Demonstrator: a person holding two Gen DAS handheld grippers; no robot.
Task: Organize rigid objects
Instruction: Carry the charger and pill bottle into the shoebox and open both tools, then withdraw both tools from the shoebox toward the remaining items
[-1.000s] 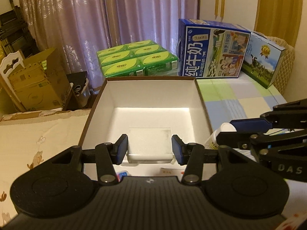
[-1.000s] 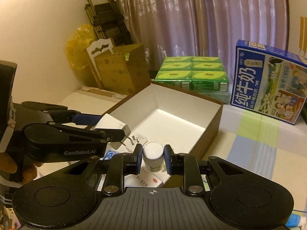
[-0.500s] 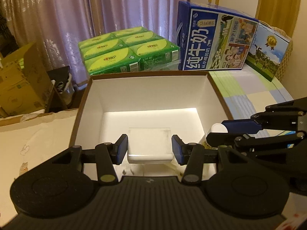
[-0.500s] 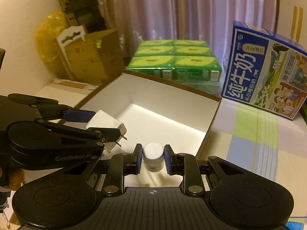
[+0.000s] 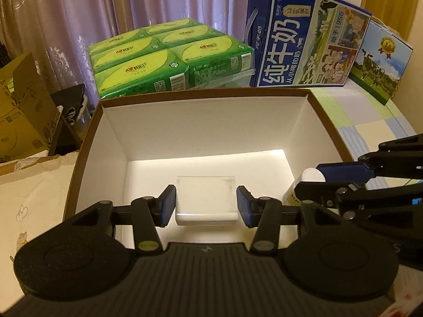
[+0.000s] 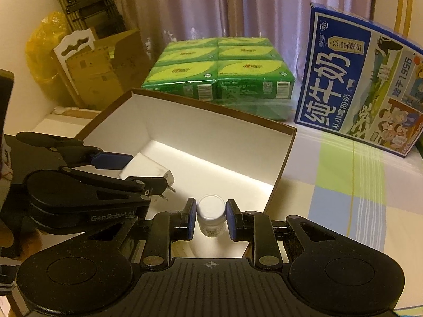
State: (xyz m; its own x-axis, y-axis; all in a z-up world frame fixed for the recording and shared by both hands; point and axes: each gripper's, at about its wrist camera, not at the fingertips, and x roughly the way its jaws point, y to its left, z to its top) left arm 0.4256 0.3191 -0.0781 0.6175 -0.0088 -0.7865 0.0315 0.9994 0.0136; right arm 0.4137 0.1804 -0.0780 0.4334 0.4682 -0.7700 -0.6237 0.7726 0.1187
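My left gripper (image 5: 206, 206) is shut on a white plug adapter (image 5: 205, 200) and holds it over the near part of an open brown box with a white inside (image 5: 206, 121). In the right wrist view the adapter (image 6: 145, 170) shows its metal prongs. My right gripper (image 6: 211, 218) is shut on a small white-capped bottle (image 6: 211, 218), held above the box's near right part (image 6: 285, 155). The bottle also shows in the left wrist view (image 5: 304, 182), beside my left gripper.
Behind the box stand a green pack of tissue packets (image 5: 169, 58) and a blue milk carton box (image 5: 304, 45), with a second printed box (image 5: 380, 60) to its right. Cardboard boxes (image 6: 100, 71) and a yellow bag (image 6: 42, 50) lie left. A checked cloth (image 6: 349, 185) covers the surface on the right.
Both grippers have moved forward with their objects, from before the box's near edge to over its inside. Both stayed shut.
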